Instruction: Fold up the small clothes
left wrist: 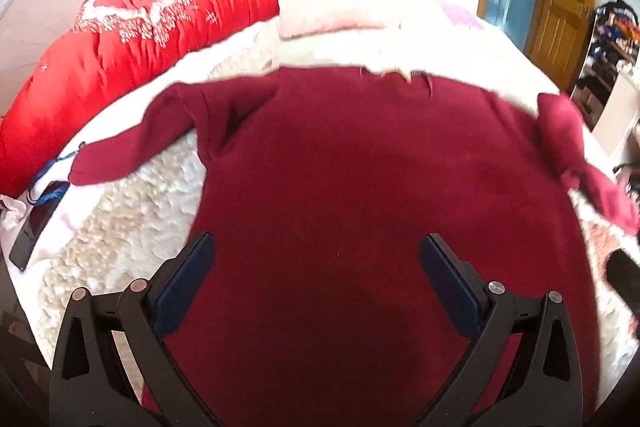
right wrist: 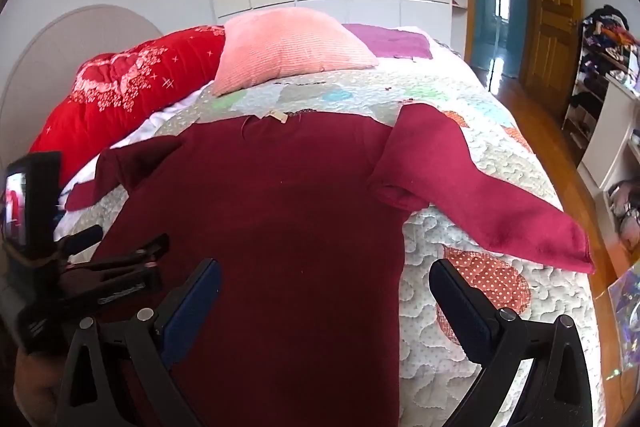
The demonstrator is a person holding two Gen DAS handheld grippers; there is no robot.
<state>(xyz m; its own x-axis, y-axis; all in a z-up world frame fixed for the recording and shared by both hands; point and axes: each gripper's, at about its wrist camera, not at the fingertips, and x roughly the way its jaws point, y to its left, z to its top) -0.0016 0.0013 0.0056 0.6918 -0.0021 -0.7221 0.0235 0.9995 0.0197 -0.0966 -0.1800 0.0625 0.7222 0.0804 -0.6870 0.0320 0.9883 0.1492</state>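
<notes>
Right wrist view: both hand-held grippers (right wrist: 324,287) gape empty over sweater (right wrist: 280,207), pink pillow (right wrist: 288,47) beyond.

the left gripper (left wrist: 316,247) has two matte black plastic arms shaped like open triangular frames, each tipped with a long, flat, dark navy finger pad (left wrist: 188,279), and round silver pivot pins sit on the black joints just behind the pads. the right gripper (right wrist: 324,273) is built the same way, with black cut-out arms, navy pads (right wrist: 196,307) and shiny silver pins. in the right wrist view, the left gripper's black body shows at the near left, carrying a small lit screen (right wrist: 18,205) and faint, unreadable lettering on its side.
</notes>
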